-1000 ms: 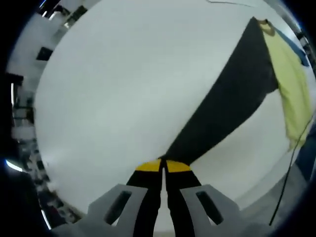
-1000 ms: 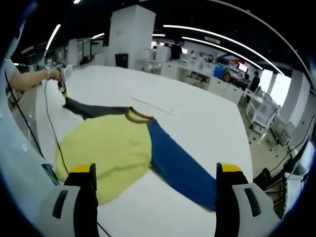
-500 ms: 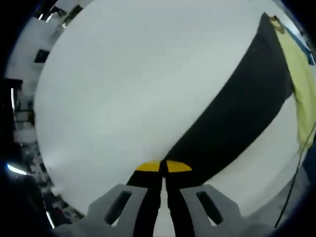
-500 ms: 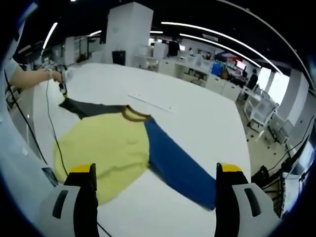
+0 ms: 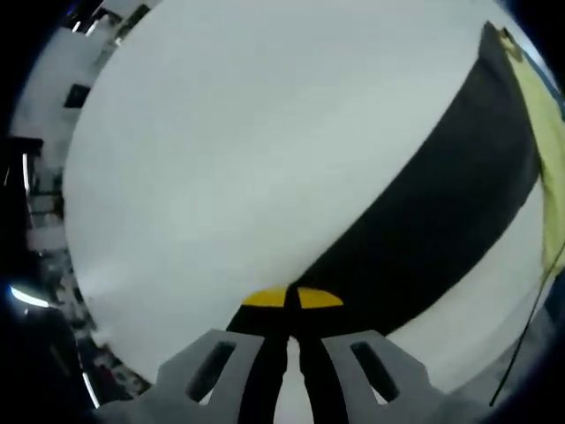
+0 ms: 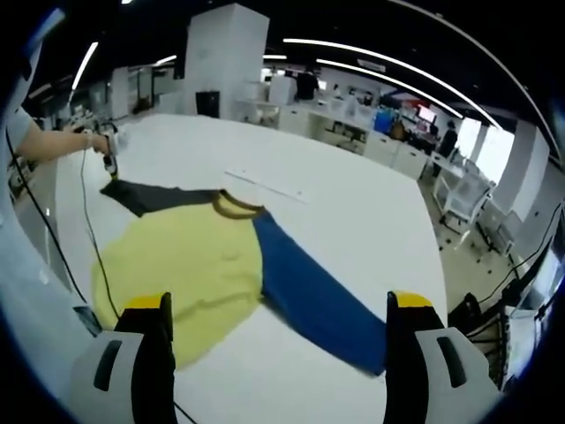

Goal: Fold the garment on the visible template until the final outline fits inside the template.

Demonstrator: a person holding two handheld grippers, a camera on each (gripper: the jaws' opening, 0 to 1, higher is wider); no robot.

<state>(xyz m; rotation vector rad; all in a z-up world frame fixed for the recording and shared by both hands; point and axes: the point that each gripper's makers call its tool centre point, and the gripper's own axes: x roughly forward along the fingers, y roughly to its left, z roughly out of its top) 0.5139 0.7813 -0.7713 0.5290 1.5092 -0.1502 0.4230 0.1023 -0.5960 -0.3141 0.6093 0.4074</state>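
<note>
Smooth black sleeve (image 5: 424, 221), left hand-held gripper (image 5: 292, 300) pinching

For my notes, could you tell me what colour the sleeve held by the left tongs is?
Black sleeve, gripped by the left tongs; clearest in the left gripper view.

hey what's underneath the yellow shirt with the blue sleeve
The shirt lies spread on the white table. Bare tabletop shows all around it; whatever lies beneath the cloth, template included, is covered and cannot be seen.
</note>
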